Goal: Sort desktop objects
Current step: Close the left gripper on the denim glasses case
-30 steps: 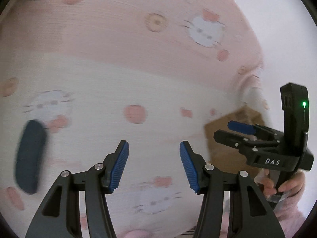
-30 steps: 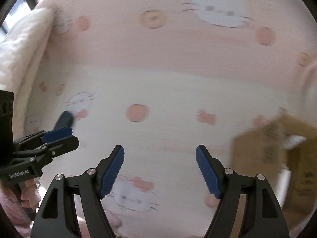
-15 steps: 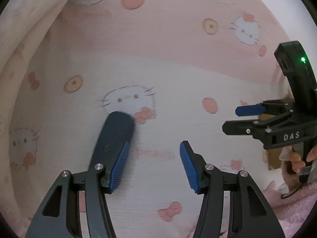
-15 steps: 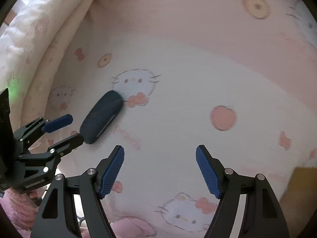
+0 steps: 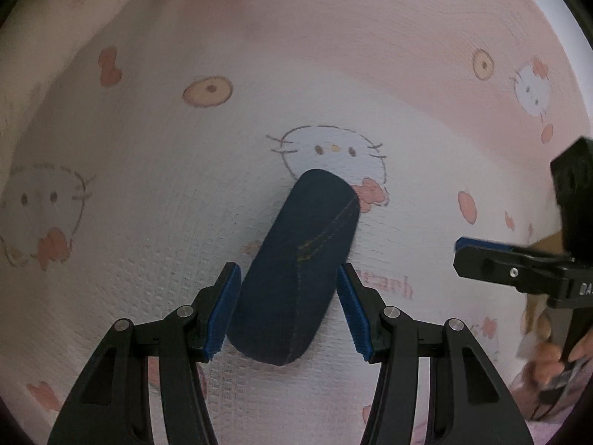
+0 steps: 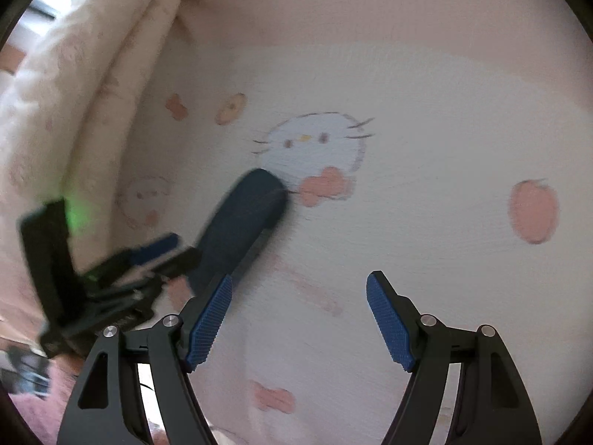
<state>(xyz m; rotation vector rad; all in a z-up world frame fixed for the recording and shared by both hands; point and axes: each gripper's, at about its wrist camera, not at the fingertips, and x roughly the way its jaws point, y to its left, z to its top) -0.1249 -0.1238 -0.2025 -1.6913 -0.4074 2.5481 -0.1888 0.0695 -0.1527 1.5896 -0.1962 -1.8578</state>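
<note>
One dark blue denim-covered case (image 5: 296, 270) lies in the left wrist view, lengthwise between the fingers of the left gripper (image 5: 287, 311). Its near, rounded end sits level with the blue pads; its far end extends ahead and slightly right of the fingertips. Both pads stand just beside the case's flanks, and whether either touches cannot be told. The left gripper is spread wide, released, not clamped on the case. The case rests on a pale printed fabric surface (image 5: 166, 185) bearing cartoon cat faces, bows and round marks. To the right of the left gripper, well clear of the case, the right gripper (image 5: 481, 256) projects in from the frame edge, with the person's hand (image 5: 552, 363) on its handle below. Nothing lies between the left pads and the case.

Right wrist view: one case (image 6: 241, 222) lies ahead and to the left of the right gripper (image 6: 298, 319), outside its fingers; its near end passes behind the left pad. The right gripper is spread wide and empty, with only bare fabric (image 6: 426, 148) between the pads. One left gripper (image 6: 159, 256), motion-blurred, shows at the left against the case's near end. A folded ridge of cream bedding (image 6: 85, 85) rises along the far left.

Count: one case, two grippers, one visible hand.
</note>
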